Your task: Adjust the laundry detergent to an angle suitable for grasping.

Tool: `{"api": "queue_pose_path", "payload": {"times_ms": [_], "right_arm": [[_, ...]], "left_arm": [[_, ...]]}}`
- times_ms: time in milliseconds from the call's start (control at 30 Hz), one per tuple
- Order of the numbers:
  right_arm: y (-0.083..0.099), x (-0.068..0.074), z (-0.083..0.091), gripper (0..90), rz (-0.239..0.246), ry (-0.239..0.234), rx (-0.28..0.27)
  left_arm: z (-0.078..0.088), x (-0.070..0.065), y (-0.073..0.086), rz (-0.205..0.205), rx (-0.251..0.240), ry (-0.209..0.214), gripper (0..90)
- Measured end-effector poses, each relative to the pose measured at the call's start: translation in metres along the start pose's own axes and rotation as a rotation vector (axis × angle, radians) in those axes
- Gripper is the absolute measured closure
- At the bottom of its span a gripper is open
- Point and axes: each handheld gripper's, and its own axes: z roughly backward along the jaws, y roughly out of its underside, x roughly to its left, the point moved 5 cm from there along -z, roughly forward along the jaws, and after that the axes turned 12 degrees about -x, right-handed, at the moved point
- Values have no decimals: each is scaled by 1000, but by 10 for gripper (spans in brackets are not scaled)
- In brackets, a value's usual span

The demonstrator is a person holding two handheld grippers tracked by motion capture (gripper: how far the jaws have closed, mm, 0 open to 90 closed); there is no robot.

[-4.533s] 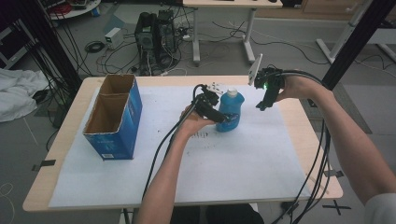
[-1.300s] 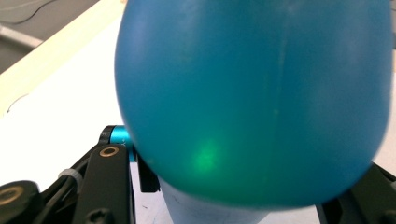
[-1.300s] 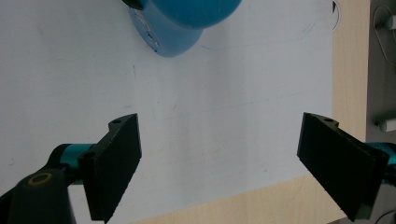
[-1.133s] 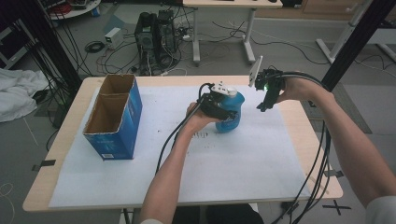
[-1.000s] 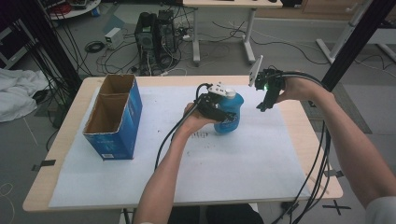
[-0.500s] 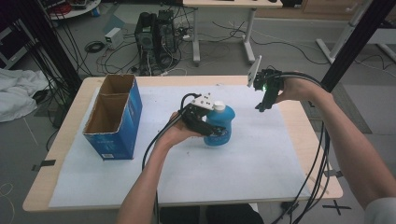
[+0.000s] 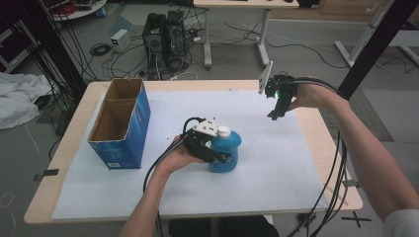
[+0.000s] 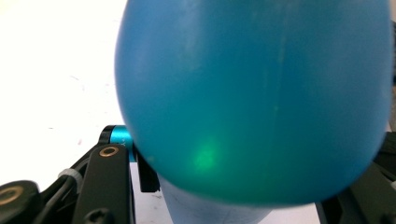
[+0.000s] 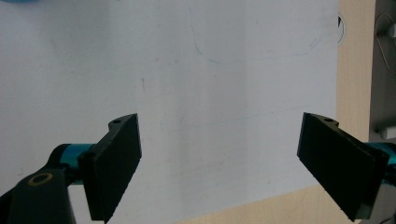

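Note:
A blue bottle [image 7: 226, 151] with a white cap stands near the middle of the white sheet. My left gripper [image 7: 213, 150] is shut on the bottle's body; in the left gripper view the blue bottle [image 8: 254, 98] bulges between the two black jaws, very close to the camera. My right gripper [image 7: 274, 111] hangs above the sheet's far right part, well apart from the bottle. In the right gripper view that gripper [image 9: 219, 163] stands open, jaws wide apart, with nothing but white sheet between them.
An open blue cardboard box [image 7: 121, 123] stands at the left of the table [image 7: 316, 148]. The white sheet [image 7: 276, 168] covers most of the tabletop. Cables trail from both grippers over the table's near and right edges. Desks and computers stand on the floor beyond.
My left gripper has carried the blue bottle from the table's far middle toward the near side and a little left. The right gripper has stayed in place, open.

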Motion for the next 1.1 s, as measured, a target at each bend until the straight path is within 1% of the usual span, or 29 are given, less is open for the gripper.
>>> {"api": "queue_pose_path", "payload": {"times_ms": [33,67,100,133,167,233,300,333,367,400,433,467,500,533,567,600,633,667,700,733,767,800,833,867,900,933,1033,1067,1100], "right_arm": [[-1,1,-1,129,-21,9,-7],[-1,2,-3,129,-27,15,-25],[0,-1,-2,129,21,5,-13],[-2,2,-2,129,-16,10,-7],[-2,2,-2,129,-19,10,-4],[-2,3,-3,129,-15,8,-12],[-2,3,-2,129,-14,9,-3],[-2,3,-2,129,-15,8,-4],[-2,3,-3,129,-16,9,-12],[-2,4,-4,129,-28,17,-28],[0,2,-2,129,13,5,-12],[-1,3,-2,129,-7,6,-15],[-1,4,-3,129,-20,13,-25],[-1,5,-3,129,-23,15,-26],[-1,4,-1,129,-14,9,-9],[-1,5,-2,129,-23,15,-24],[-1,5,-2,129,-23,15,-24],[-1,4,-1,129,-18,12,-11],[-1,4,-1,129,-15,11,-14],[0,2,1,129,24,-1,0],[0,3,0,129,16,1,-6],[0,4,0,129,4,1,-6],[0,5,-2,129,-20,9,-20],[0,5,-2,129,-24,13,-27],[2,2,-1,129,22,0,-8],[1,5,-2,129,-18,10,-25],[1,5,-3,129,-26,11,-26],[1,5,-2,129,-24,15,-24],[1,5,-3,129,-27,13,-28]], "left_arm": [[2,1,1,-19,23,9,449],[1,0,3,-15,26,19,449],[-1,-2,3,3,8,14,449],[0,-1,5,-12,18,17,449],[-2,-2,5,-3,6,12,449],[-1,-2,5,-17,12,13,448],[-3,-4,4,-1,1,10,448],[-3,-4,4,-3,0,9,448],[-2,-4,4,-16,11,6,447],[-3,-5,4,-15,2,4,447],[-3,-6,4,-19,0,2,447],[-2,-6,5,-36,11,3,446],[-2,-7,5,-36,3,-1,446],[-1,-6,6,-43,4,-10,446],[-2,-7,6,-33,-11,-14,446],[-1,-6,6,-43,4,-9,446],[-1,-6,6,-43,4,-9,446],[-2,-5,6,-35,-7,-13,446],[-2,-5,6,-26,-15,-11,446],[-3,-5,6,-16,-21,-14,444],[-2,-3,7,-27,-12,-9,444],[-4,-5,6,-8,-32,-12,443],[-4,-5,6,-12,-35,-13,442],[-4,-5,6,-10,-31,-9,440],[-2,-3,7,-31,-12,-5,439],[-2,-3,7,-32,-11,-5,437],[-1,-3,6,-29,2,8,434],[-2,-5,6,-13,-12,3,433],[-2,-3,6,-28,1,2,432]]}}
